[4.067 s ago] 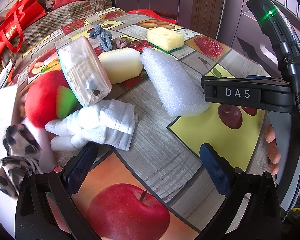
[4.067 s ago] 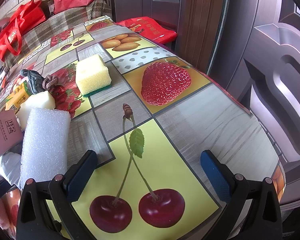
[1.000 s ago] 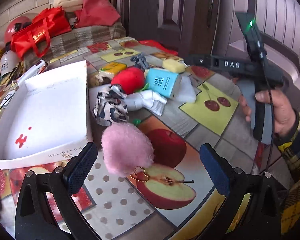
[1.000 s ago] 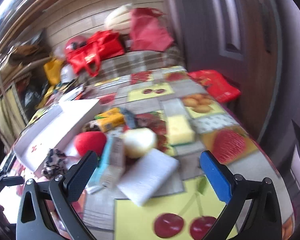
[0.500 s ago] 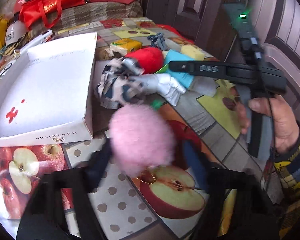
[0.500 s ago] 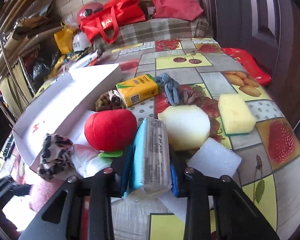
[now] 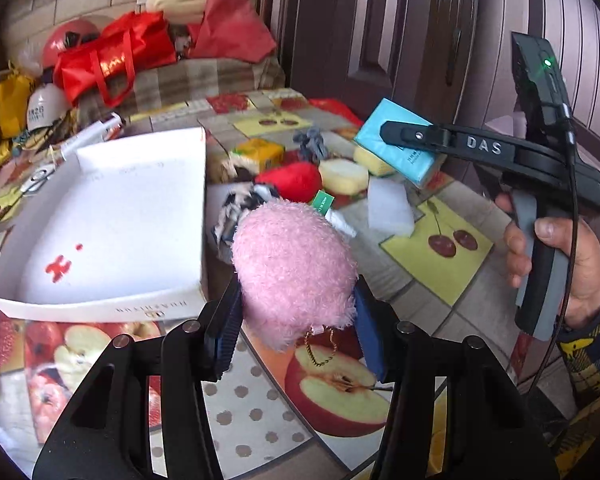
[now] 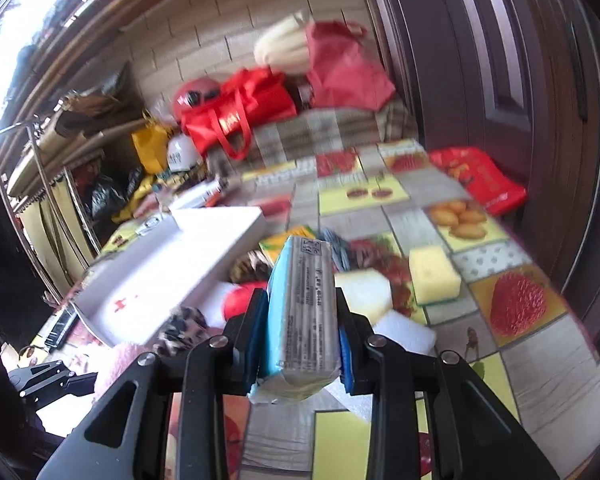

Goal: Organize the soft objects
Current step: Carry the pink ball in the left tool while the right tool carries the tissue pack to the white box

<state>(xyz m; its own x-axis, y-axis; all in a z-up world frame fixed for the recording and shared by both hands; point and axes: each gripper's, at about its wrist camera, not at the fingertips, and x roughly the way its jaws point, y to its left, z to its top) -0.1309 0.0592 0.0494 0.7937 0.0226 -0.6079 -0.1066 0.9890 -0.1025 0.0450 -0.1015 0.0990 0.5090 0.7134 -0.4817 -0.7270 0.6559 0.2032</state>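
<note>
My left gripper (image 7: 296,320) is shut on a pink fluffy pompom (image 7: 292,268) with a gold chain, held above the table beside the white box (image 7: 112,216). My right gripper (image 8: 302,340) is shut on a blue tissue pack (image 8: 302,312), lifted above the pile; the pack also shows in the left wrist view (image 7: 404,148). On the table lie a red plush apple (image 7: 294,180), a leopard scrunchie (image 7: 240,204), a cream sponge (image 7: 344,176), white foam (image 7: 388,208), a yellow sponge (image 8: 434,274) and grey cord (image 7: 310,140).
The white box is open with red marks inside. A yellow tissue pack (image 7: 256,154) lies behind the pile. Red bags (image 7: 116,60) and clutter stand at the table's far end. A dark door (image 7: 380,32) is on the right, and a red packet (image 8: 476,184) lies by it.
Both grippers closed on their objects and lifted: the left raised the pink pompom off the table, the right raised the blue tissue pack from the pile.
</note>
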